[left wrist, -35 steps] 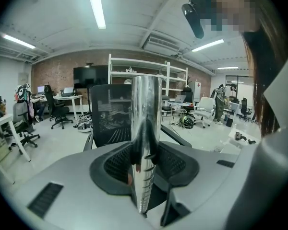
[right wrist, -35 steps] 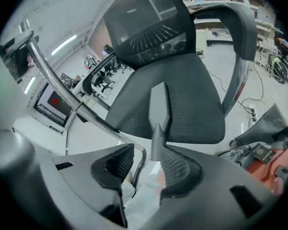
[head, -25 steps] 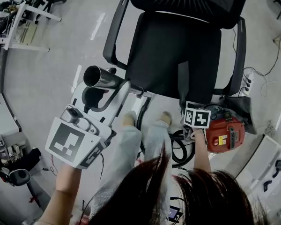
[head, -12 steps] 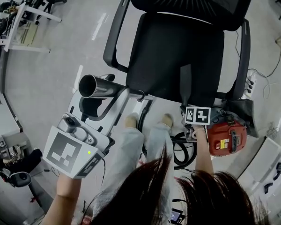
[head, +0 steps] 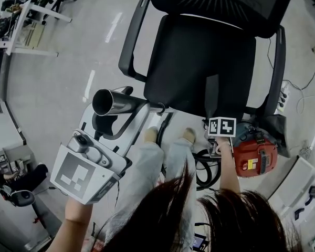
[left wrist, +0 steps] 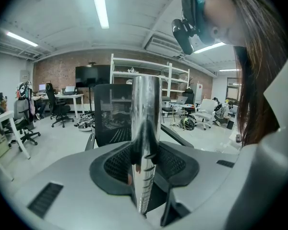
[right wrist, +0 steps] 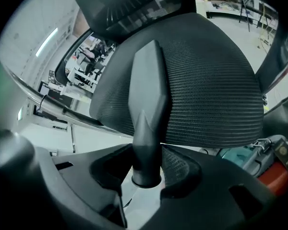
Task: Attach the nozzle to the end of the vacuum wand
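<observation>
Nozzle [right wrist: 149, 104], pinched in the right gripper's [right wrist: 146, 169] jaws, could jam askew on the wand [head: 114, 102] pinched in the left gripper's [left wrist: 144, 164] jaws, if tilted.

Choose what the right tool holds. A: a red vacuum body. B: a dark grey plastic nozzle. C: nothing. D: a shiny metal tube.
B: the right gripper view shows the dark grey plastic nozzle clamped in the right tool; the left tool holds the shiny metal tube.

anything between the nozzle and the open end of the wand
Nothing covers the open end of the wand. In the head view the person's legs lie between it and the nozzle, held low.
</observation>
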`<state>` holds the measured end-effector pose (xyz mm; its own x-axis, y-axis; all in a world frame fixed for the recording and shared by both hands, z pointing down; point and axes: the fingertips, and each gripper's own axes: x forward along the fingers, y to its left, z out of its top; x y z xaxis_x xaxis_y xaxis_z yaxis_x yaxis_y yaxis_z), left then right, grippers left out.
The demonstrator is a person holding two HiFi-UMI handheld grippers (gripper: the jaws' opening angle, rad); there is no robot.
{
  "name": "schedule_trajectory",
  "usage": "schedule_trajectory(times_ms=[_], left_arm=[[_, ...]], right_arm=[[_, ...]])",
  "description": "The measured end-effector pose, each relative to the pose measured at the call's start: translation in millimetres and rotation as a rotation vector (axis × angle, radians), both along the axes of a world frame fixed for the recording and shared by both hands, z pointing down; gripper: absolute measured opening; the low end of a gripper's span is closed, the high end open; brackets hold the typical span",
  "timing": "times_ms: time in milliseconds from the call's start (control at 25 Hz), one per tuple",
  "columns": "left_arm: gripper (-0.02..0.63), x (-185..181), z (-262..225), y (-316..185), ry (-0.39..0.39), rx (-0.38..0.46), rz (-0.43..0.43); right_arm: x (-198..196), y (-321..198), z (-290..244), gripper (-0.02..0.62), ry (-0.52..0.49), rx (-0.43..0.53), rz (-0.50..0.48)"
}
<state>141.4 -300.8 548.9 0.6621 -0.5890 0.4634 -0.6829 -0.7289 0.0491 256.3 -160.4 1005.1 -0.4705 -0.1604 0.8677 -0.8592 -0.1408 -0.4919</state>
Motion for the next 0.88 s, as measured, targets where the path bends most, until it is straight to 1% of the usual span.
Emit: schedule_trajectory(times_ms=[120,240,320,440,560,720,880], left_arm=[[0.158,2,-3,-3,0.027,0.012,0.002],[0.158,-1,0,-2,0.001,-0.008,0.005],[0.158,-3,0,-3,-0.002,-0.005,0.005],[0.158,-10,10,3,0.003,-0.017,-0.001],[0.158,-17,19,12,0.005,-0.051,0.004],[0.158,-22,15,11,0.005,-0.025,0.003],[0.158,-30,15,13,0.000,-0.033,0.018]], right_arm=[[-3,-1,3,0.170,-0.020,-0.009,0.002],[-5,-2,2,0.170,-0.066,-0.020,0.031],[-7,-3,2,0.178,-0.083,-0.022,0.052],[-7,-3,3,0.178,-0.084,-0.017,0.073],[-7,-2,0,0.178,-0.081,-0.017,0.095],[-11,2,-9,0.178,-0.094,-0.010,0.131],[-18,4,-21,0.178,-0.113,0.012,0.180]])
